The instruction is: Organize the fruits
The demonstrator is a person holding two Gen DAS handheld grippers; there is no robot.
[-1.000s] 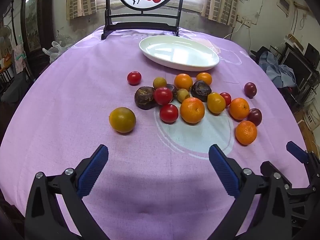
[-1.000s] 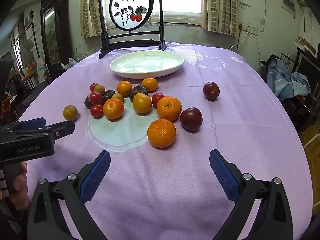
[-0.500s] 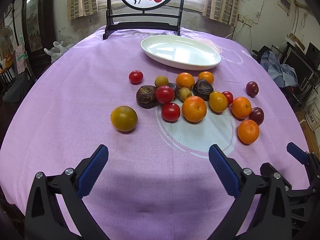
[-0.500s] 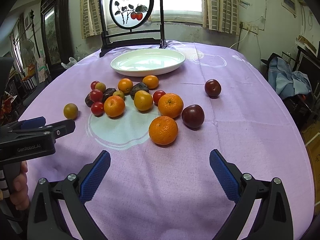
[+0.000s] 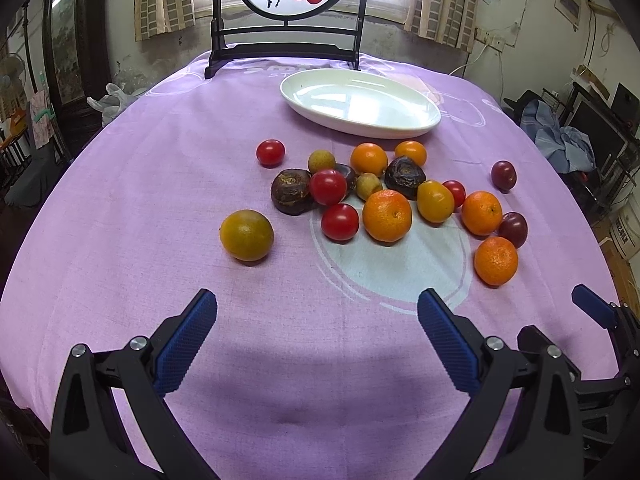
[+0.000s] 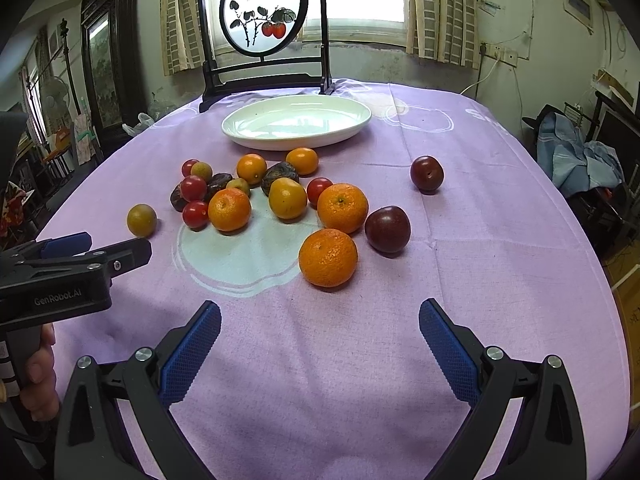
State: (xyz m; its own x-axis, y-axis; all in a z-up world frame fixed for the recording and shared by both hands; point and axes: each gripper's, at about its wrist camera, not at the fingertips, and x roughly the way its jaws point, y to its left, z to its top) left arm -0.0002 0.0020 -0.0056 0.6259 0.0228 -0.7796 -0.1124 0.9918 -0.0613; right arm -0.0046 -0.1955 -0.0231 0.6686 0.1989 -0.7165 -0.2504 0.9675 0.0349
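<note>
Left gripper (image 5: 316, 332) and right gripper (image 6: 320, 336), both level, blue-padded fingers (image 6: 192, 352) spread wide, gripping nothing; a hand (image 6: 38, 376) holds the left handle.

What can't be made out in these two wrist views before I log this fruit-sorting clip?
- Small dark fruit, left wrist view: mostly hidden behind a red tomato; kind unclear.
- Left gripper, right wrist view: seen side-on, body cut off by the left edge, so the jaw gap is unreadable there.
- Right gripper, left wrist view: only one blue fingertip shows at the right edge.
- Table: near edge hidden under both grippers.
</note>
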